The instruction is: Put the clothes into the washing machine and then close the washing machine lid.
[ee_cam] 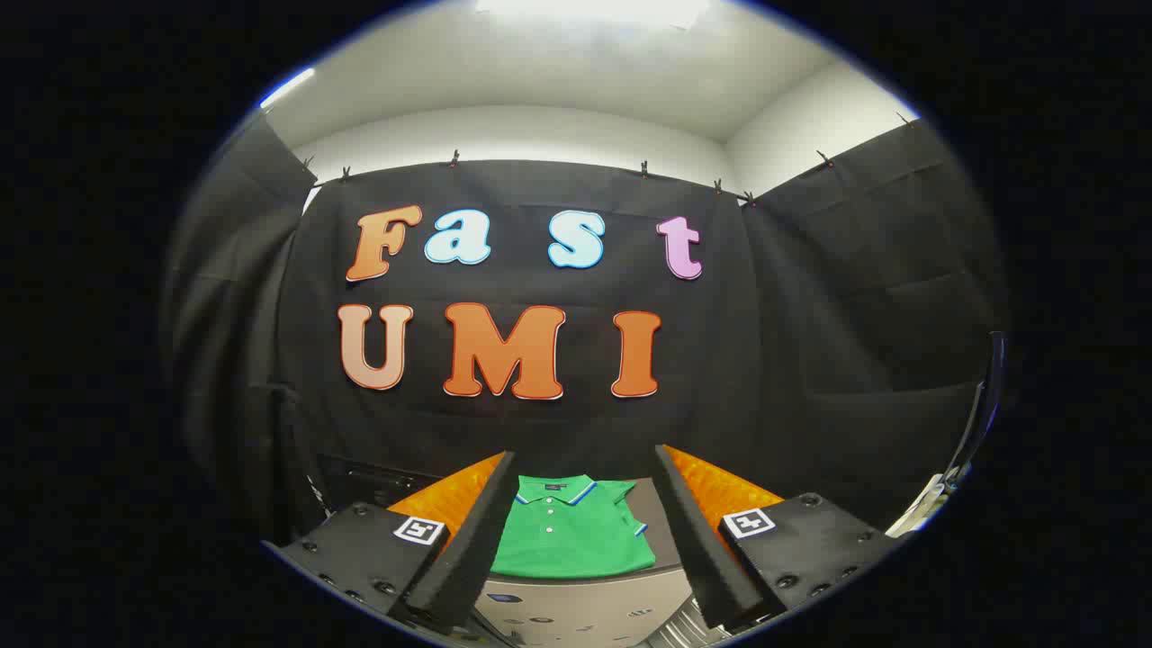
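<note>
The gripper [585, 522] hangs with its fingers spread wide, nothing between them, above and short of a folded green polo shirt [569, 535]. The shirt lies flat on the grey top [661, 513] of the washing machine, with bare surface along its right edge. Air between fingers and shirt is free. Behind the back edge, the black cloth wall [810, 360] closes off passage.

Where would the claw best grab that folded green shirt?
Probably at the near folded edge of the green shirt, coming from above. It lies flat and folded between the open claw, so pinching a bunched edge should lift all layers together.
</note>
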### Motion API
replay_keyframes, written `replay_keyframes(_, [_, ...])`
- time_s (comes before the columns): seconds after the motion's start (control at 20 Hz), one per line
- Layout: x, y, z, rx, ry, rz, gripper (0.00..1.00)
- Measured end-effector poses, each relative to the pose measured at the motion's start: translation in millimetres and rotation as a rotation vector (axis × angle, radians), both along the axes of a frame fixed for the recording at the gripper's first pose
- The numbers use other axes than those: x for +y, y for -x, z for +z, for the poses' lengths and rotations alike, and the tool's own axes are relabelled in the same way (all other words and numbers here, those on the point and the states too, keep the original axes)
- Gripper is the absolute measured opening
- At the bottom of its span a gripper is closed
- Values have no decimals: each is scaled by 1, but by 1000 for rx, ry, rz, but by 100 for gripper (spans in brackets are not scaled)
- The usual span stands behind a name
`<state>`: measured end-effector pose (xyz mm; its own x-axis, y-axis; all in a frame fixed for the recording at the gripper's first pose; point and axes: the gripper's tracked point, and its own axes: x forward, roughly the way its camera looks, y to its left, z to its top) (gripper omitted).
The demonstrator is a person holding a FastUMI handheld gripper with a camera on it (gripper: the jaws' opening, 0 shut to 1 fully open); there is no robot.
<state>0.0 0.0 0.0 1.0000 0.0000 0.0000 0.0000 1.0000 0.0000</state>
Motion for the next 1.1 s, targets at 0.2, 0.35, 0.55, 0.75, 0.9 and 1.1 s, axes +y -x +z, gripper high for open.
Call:
replay_keyframes(0.2, [3,1,3,-2,5,3,97])
replay_keyframes(0.35, [6,2,4,0,4,4,97])
replay_keyframes(0.55, [6,-1,2,8,-4,1,97])
replay_keyframes(0.75, [4,-4,1,13,-22,-4,97])
replay_keyframes(0.9, [2,-2,3,7,-25,-6,97])
replay_keyframes(1.1, [5,-5,5,8,-18,-9,97])
